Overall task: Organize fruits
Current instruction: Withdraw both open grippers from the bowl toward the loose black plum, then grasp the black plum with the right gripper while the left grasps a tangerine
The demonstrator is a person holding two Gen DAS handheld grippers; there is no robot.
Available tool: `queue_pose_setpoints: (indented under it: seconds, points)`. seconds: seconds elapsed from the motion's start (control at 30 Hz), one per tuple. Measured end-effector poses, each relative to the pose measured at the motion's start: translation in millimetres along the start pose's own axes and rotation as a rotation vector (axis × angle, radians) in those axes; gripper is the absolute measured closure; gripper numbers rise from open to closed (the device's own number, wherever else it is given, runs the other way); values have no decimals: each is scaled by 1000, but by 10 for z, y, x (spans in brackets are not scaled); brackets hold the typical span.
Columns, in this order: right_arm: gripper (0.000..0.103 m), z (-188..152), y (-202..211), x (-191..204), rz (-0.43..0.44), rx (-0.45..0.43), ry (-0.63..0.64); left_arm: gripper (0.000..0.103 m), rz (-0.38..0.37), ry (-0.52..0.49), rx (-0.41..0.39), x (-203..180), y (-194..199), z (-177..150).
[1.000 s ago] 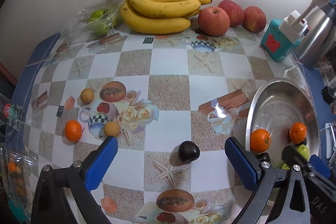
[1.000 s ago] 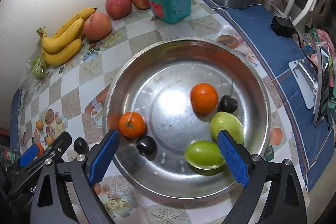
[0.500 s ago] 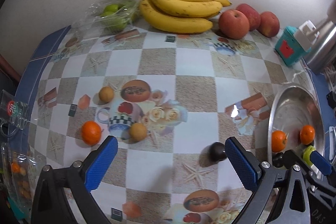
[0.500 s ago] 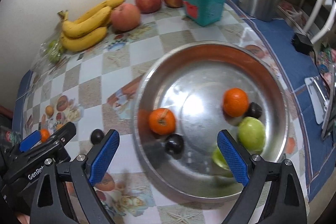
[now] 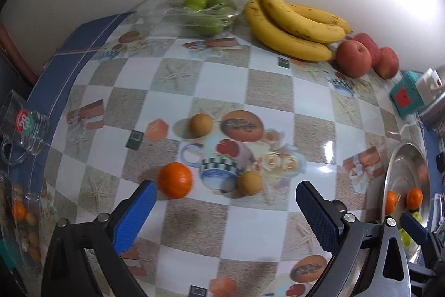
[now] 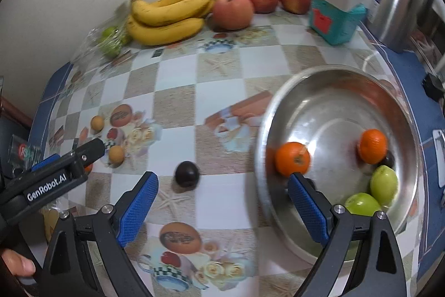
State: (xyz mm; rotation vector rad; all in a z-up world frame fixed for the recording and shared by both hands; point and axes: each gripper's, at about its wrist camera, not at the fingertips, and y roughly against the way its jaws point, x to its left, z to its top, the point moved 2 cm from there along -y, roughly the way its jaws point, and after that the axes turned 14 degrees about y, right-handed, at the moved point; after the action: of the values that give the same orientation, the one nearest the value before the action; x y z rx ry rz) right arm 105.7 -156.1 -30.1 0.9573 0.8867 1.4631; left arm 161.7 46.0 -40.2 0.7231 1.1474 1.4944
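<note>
Centring my wide-open left gripper (image 5: 222,202) on the orange (image 5: 175,180), I'd descend squarely, then close gently.

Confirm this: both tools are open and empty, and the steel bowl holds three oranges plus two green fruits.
Not quite. The right wrist view shows two oranges in the steel bowl, not three. The green fruits and both open, empty tools, left tool and right tool, are as stated.
</note>
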Motion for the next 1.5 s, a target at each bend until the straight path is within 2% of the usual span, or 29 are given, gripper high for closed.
queue_pose_setpoints:
  seconds: [0.43, 0.5, 0.57, 0.67, 0.7, 0.77, 0.83, 0.93, 1.0, 1.03, 1.07, 1.2, 1.27, 1.3, 1.5]
  points:
    - [9, 56, -217, 329, 63, 9, 47, 10, -15, 120, 43, 466, -169, 131]
    - [10, 49, -273, 335, 70, 18, 45, 13, -18, 137, 56, 521, -225, 144]
    - [16, 42, -327, 345, 77, 28, 46, 14, -20, 149, 69, 557, -272, 148]
    - [17, 31, -400, 349, 81, 44, 44, 20, -18, 154, 79, 585, -321, 147]
    - [18, 28, -420, 350, 84, 48, 44, 23, -18, 156, 79, 587, -334, 148]
    - [32, 30, -444, 352, 89, 49, 45, 25, -21, 156, 82, 585, -354, 146]
    - [33, 32, -475, 345, 86, 54, 43, 29, -25, 152, 88, 576, -378, 142]
    - [41, 22, -503, 334, 85, 58, 43, 38, -27, 148, 92, 564, -413, 148]
    - [42, 24, -517, 327, 80, 62, 43, 45, -27, 146, 94, 558, -429, 147]
    - [45, 25, -522, 323, 78, 62, 42, 48, -26, 146, 96, 553, -435, 148]
    - [52, 29, -527, 320, 78, 62, 42, 50, -27, 145, 96, 547, -437, 147]
    - [56, 43, -554, 330, 78, 66, 44, 56, -19, 141, 92, 527, -451, 152]
    - [65, 44, -556, 332, 79, 65, 43, 62, -5, 139, 88, 519, -466, 158]
    - [65, 44, -558, 332, 80, 67, 43, 64, 0, 141, 86, 516, -478, 164]
    - [73, 31, -552, 314, 74, 67, 36, 64, -9, 156, 86, 553, -456, 161]
